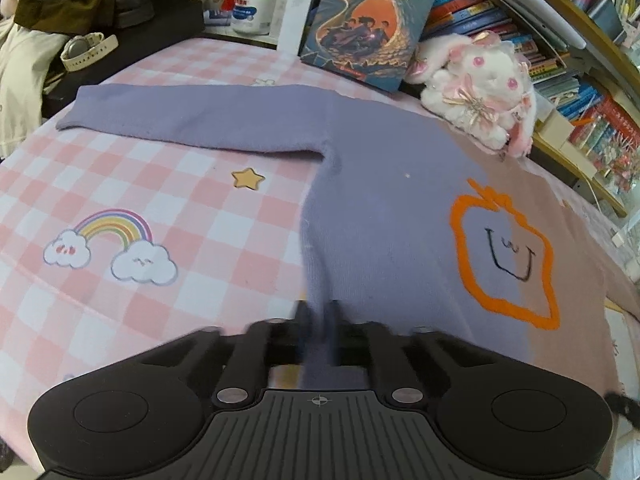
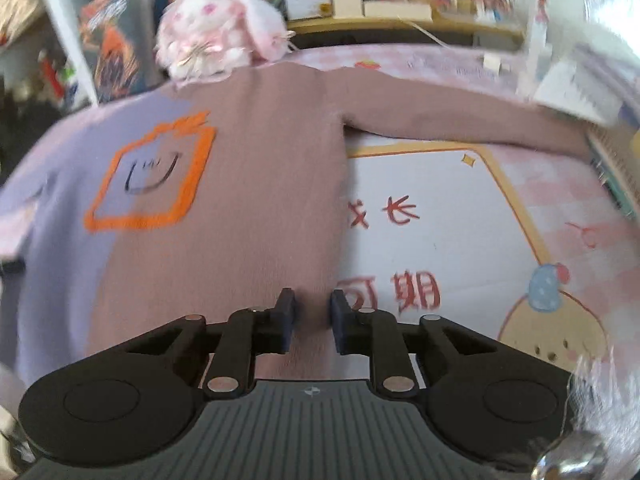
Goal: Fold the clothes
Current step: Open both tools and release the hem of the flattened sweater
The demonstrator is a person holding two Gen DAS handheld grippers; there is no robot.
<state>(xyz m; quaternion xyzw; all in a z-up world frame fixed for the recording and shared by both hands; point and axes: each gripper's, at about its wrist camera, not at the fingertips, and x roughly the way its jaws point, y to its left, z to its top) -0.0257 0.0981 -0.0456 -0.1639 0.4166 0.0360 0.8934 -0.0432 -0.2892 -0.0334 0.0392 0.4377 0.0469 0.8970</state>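
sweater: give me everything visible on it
The sweater is a soft, fuzzy knit in two halves, lilac and dusty pink, with an orange outlined square holding a black smiley across the seam. It lies flat on the pink checked bedsheet, both sleeves spread sideways. A white plush toy rests against its upper edge. The left gripper is shut on the lilac bottom edge; the right gripper has pink fabric between its pads at the pink edge.

L black two-finger gripper (image 1: 319, 312) angled down, jaws pinched tight w/ a fold of the lilac-and-mauve knit sweater (image 1: 384, 216) clamped between pads; R black two-finger gripper (image 2: 313, 312) angled down, jaws narrow, pads either side of mauve hem, contact not clear.
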